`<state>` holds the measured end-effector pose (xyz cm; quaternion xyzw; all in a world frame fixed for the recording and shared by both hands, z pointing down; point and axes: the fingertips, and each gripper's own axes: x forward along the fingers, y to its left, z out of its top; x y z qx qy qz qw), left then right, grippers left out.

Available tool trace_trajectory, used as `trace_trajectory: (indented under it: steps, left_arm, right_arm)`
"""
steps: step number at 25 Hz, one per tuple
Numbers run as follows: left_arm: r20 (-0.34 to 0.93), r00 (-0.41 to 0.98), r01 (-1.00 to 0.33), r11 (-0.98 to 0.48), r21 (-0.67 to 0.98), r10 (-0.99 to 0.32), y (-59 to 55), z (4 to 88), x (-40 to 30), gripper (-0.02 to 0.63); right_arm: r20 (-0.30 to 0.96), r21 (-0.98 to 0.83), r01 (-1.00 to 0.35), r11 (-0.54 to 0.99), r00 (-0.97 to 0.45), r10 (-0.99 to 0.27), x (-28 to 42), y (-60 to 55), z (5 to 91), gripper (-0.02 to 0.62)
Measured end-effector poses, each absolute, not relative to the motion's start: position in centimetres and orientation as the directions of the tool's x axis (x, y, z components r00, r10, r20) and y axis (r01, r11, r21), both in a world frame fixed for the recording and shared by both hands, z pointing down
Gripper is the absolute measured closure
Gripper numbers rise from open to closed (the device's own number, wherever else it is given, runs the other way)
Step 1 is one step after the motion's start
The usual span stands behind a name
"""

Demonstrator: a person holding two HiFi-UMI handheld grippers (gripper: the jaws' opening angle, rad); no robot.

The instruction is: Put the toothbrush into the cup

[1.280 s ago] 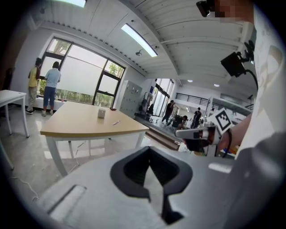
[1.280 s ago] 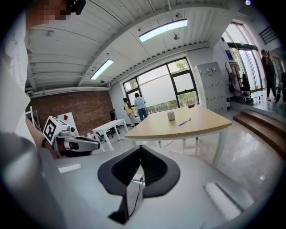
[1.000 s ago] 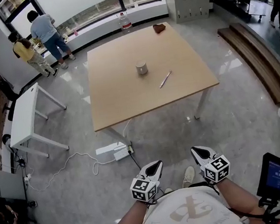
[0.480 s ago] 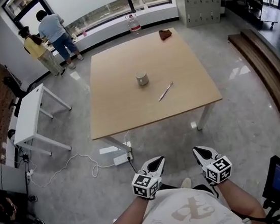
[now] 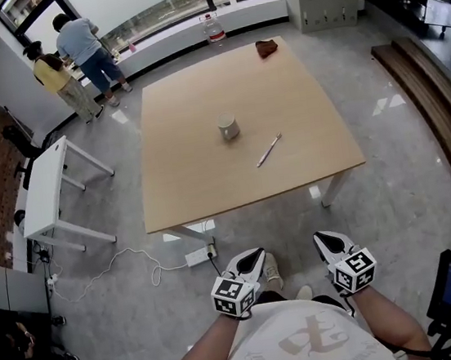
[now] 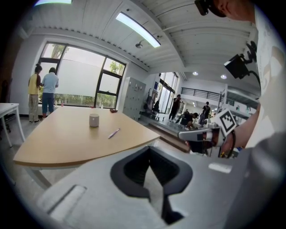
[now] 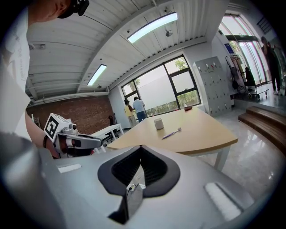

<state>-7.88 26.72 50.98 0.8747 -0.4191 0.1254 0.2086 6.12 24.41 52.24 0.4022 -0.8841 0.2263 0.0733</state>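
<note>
- Wooden table [image 5: 199, 170]: its near edge sits lower in the head view than a second ago, closer to my two grippers. The wearer has stepped towards it but is not yet beside it.
- White side table [image 5: 45, 186]: off to the left of the wooden one, on the grey floor, well apart from the work.
- Left gripper [image 5: 248, 258]: held low at the wearer's front, short of the table edge, same pose as before. Its own view shows the jaws brought together to a point with nothing between them.
- Right gripper [image 5: 326, 241]: level with the left one, pose also unchanged. Jaws closed tip to tip, empty.
- Brown cloth [image 5: 266, 47]: at the far right corner of the wooden table.
- Cup [image 5: 228, 127]: upright near the table's middle, where it stood earlier.
- Toothbrush [image 5: 269, 150]: lying flat on the tabletop, near the cup on its right and nearer side, not touching it, angled diagonally. Untouched, both grippers well apart from it.
</note>
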Motion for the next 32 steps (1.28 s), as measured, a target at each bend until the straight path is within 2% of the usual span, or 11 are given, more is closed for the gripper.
trace_trajectory:
  steps: [15, 25, 32]
  left_arm:
    - [0.328, 0.717, -0.697, -0.645, 0.313, -0.615, 14.1, 50.7, -10.6, 0.601]
    - [0.347, 0.726, -0.687, -0.652, 0.322, -0.594, 8.9, 52.1, -13.4, 0.601]
    - [0.370, 0.674, -0.739, -0.596, 0.314, -0.640, 4.3, 52.2, -17.2, 0.601]
  right_arm:
    - [0.369, -0.268, -0.840, 0.473, -0.542, -0.755, 4.1, 13.4, 50.7, 0.584]
    - [0.385, -0.244, -0.845, 0.476, -0.535, -0.752, 1.4, 8.6, 51.2, 0.584]
    - [0.396, -0.261, -0.807, 0.529, -0.590, -0.704, -2.2, 2.5, 51.9, 0.584]
